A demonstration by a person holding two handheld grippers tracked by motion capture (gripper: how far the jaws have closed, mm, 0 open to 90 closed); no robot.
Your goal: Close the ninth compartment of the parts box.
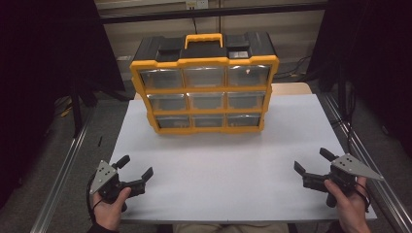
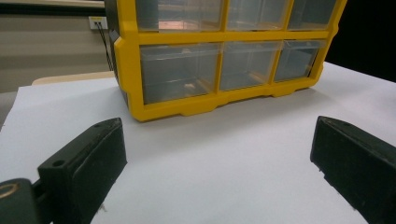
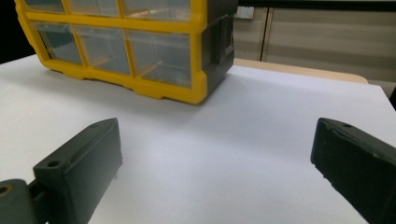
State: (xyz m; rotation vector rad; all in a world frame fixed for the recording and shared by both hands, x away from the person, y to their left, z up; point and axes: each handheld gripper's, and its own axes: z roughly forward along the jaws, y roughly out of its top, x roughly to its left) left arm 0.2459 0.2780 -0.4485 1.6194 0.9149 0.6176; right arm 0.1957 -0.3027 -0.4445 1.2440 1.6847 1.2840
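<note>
A white table [image 1: 218, 165] fills the scene, with dark curtains at both sides and a beige wall at the far end. At the table's far middle stands the organizer [image 1: 205, 82], a yellow-framed case with a black top, a yellow carry handle [image 1: 204, 40] and nine clear drawers in three rows of three, all pushed in. It sits upright, well apart from both my tools.

My left gripper [image 1: 134, 169] rests at the near left corner and my right gripper [image 1: 314, 161] at the near right; each has its jaws spread wide and holds nothing.

My worry: the drawers are smooth, glossy and shallow-fronted, so a jaw could slip off the lip. The case looks light and stands free, so pulling one drawer with nothing bracing the frame could drag or tip the whole case towards me. In the left gripper view, a small pale item [image 2: 189, 86] lies in a bottom-row drawer; I cannot tell what it is, and a jerk might spill it.
</note>
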